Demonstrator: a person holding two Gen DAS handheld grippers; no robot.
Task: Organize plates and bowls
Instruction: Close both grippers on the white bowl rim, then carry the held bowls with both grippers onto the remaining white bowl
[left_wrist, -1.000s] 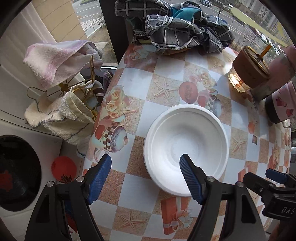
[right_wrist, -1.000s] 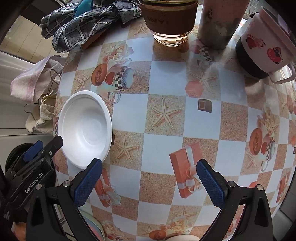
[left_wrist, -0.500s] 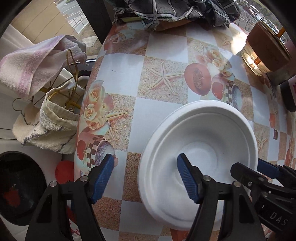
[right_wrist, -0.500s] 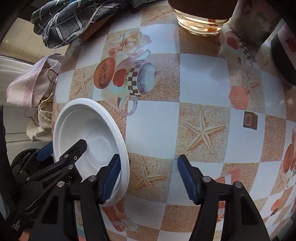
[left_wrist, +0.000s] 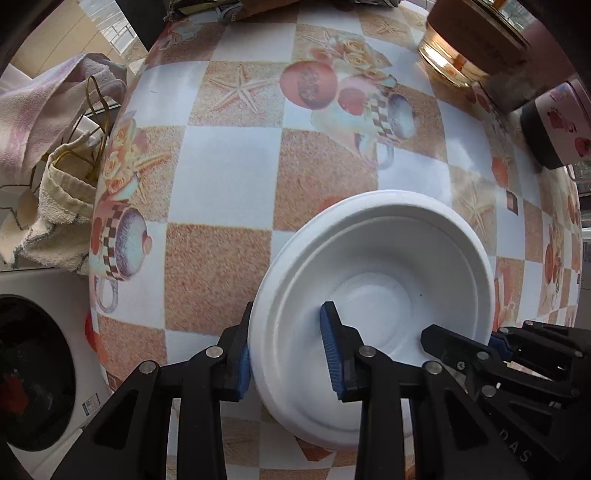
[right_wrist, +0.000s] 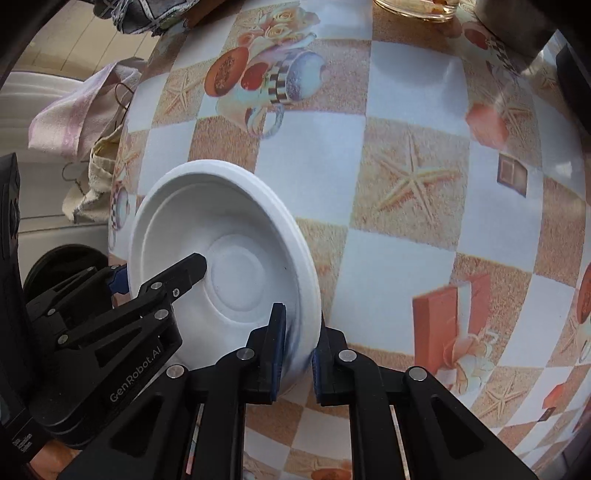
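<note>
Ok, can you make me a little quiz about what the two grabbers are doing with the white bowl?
1. True or false: the white bowl is full of soup.
2. Which one pinches the bowl's rim? A: only the left gripper. B: only the right gripper. C: both.
3. Fill in: the starfish are printed on a checked ____.
Key: 1 false, it is empty. 2 C; the left gripper's jaws have just been closing on the rim. 3 tablecloth.
</note>
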